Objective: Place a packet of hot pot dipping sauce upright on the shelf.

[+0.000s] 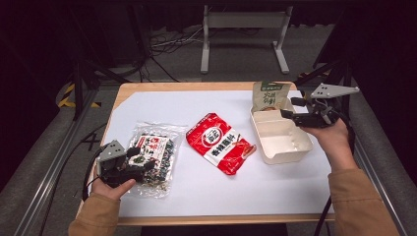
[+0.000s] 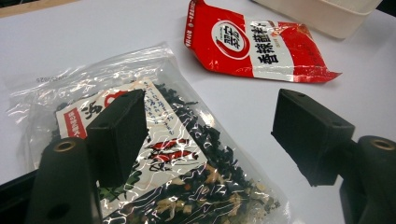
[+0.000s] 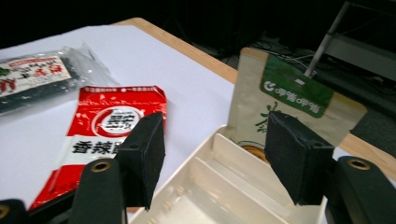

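Left tongs (image 2: 210, 135) gape above crinkly clear seaweed bag (image 2: 154, 154) on smooth white sheet (image 2: 93, 37).

Clear seaweed bag (image 2: 154, 154): thin crinkled plastic film, very glossy, glare streaks, printed paper-look label inside, dry dark flakes. Red packet (image 1: 220, 143): glossy printed plastic, a bit creased. Green-and-tan pouch (image 3: 285, 105): matt, paper-like face, smooth. Cream tray (image 1: 280, 135): hard moulded plastic, smooth, dull sheen. Bench (image 1: 157, 88): light wood edge, top covered by smooth matt white sheet. Left gripper (image 2: 210, 135) fingers (image 2: 116, 135): black, matt, rubbery foam-like pads. Right gripper (image 3: 212, 154) fingers (image 3: 294, 158): same black matt pads, slightly rough edges; grey plate on top looks like flat metal.
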A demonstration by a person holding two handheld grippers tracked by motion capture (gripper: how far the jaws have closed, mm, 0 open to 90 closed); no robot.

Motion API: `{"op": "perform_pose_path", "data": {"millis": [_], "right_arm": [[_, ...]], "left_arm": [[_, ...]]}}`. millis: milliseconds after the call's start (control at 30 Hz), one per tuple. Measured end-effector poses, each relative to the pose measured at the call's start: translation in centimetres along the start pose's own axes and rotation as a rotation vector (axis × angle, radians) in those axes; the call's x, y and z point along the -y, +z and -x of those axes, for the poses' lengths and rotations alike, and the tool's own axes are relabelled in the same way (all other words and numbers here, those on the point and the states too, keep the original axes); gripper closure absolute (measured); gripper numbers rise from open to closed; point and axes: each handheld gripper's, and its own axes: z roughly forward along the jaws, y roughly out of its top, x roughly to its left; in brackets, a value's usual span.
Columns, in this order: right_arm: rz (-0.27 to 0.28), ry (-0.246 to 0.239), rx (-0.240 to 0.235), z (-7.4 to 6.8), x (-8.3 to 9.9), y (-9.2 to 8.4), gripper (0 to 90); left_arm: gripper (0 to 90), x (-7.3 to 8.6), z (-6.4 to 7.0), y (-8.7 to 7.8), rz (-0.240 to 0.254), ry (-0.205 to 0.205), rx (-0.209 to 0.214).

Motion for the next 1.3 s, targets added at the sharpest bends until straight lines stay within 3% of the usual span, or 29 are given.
{"op": "perform_pose_path", "data": {"millis": [133, 300, 433, 600, 700, 1067, 1300], "right_arm": [[0.011, -0.004, 0.007, -1.4, 0.5, -0.6, 37.3], [0.070, 0.015, -0.023, -2.9, 2.0, -0.8, 37.4], [0.084, 0.020, -0.018, -3.3, 3.1, -0.9, 37.4], [0.067, 0.024, -0.026, -3.3, 3.8, -0.7, 36.3], [0.061, 0.019, -0.029, -3.3, 4.1, -0.6, 36.3], [0.085, 0.038, -0.065, -3.2, 4.3, -1.2, 36.7], [0.085, 0.032, -0.068, -3.5, 4.1, -1.3, 37.0]], "left_arm": [[26.0, -0.9, 0.2, 0.3, -0.017, 0.022, 0.003], [25.3, -2.3, 0.2, 1.4, -0.052, 0.032, 0.014], [24.5, -3.2, -0.1, 2.1, -0.046, 0.014, 0.035], [23.8, -3.9, -0.5, 3.7, -0.052, 0.016, 0.026], [23.7, -4.2, -0.8, 4.6, -0.057, -0.010, 0.041], [26.7, -6.7, -1.5, 8.9, -0.154, -0.037, 0.020], [25.0, -7.7, -1.5, 11.0, -0.169, -0.055, 0.030]]}}
